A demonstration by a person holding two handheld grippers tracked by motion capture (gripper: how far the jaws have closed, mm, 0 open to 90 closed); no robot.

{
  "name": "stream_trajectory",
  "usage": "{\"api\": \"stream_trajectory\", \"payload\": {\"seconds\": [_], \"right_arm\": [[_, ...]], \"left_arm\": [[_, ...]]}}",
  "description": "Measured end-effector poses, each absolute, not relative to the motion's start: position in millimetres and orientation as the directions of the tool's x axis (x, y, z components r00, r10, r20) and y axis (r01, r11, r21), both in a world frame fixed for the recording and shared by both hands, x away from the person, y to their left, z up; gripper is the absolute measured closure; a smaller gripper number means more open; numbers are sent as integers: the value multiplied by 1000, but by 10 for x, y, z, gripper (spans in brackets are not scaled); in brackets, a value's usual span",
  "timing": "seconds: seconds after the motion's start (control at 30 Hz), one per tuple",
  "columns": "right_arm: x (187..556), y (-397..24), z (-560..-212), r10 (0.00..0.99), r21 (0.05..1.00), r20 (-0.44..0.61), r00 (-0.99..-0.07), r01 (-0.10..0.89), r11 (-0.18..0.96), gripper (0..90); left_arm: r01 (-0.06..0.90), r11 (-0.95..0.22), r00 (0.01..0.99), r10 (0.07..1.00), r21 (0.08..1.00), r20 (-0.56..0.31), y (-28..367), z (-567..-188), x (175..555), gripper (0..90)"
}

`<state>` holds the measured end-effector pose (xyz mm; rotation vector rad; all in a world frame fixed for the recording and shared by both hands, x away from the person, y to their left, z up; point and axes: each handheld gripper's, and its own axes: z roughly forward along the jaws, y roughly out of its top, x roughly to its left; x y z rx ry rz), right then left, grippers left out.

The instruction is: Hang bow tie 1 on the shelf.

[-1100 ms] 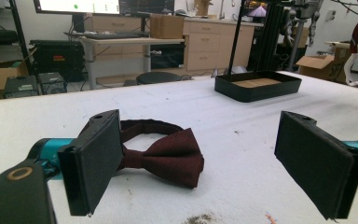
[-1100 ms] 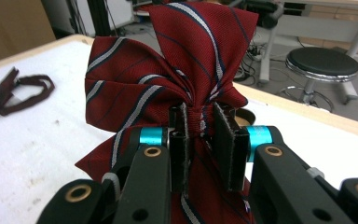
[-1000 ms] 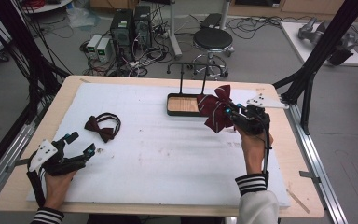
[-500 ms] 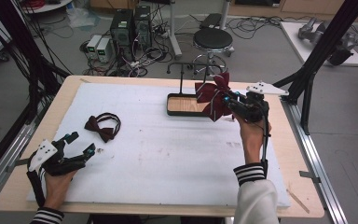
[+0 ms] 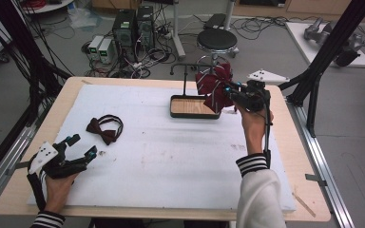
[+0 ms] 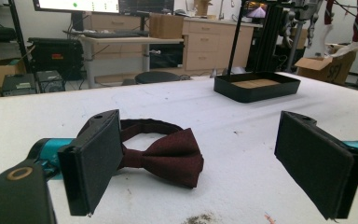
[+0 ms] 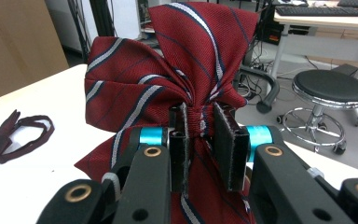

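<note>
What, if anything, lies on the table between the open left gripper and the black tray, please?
The dark red bow tie lies just ahead of the left gripper; beyond it, bare white table runs to the black tray, as the left gripper view shows.

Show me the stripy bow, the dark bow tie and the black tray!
stripy bow (image 7: 168, 70), right gripper view, its upper folds.
dark bow tie (image 6: 168, 156), left gripper view, right wing.
black tray (image 5: 194, 114), high view, near rim.

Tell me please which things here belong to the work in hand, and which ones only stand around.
Part of the work:
striped bow tie, clamped in the right gripper
plain bow tie, before the open left gripper
black tray with its hook stand

Standing around:
stool
computer boxes
floor cables
</note>
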<state>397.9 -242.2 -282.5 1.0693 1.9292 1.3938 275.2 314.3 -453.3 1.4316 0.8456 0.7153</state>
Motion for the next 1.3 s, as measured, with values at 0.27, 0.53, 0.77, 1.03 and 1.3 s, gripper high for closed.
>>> {"api": "stream_trajectory", "payload": {"seconds": [0.27,0.53,0.77,1.03,1.3], "right_arm": [[4163,-2407,-2737,837,942,41,-546,300,149,768],[4296,-2377,-2667,840,944,37,-541,294,148,767],[4394,-2389,-2664,848,945,51,-528,300,130,767],[4504,-2388,-2628,854,945,28,-520,293,147,767],[4600,-2404,-2645,861,945,25,-507,294,146,767]], "left_arm": [[70,33,539,840,997,-66,3143,-4534,2748,155],[67,33,538,840,997,-64,3143,-4534,2747,155],[68,33,540,839,997,-65,3148,-4534,2749,155],[68,34,540,839,997,-65,3148,-4534,2749,155],[67,34,541,839,997,-65,3146,-4535,2747,155]]}}
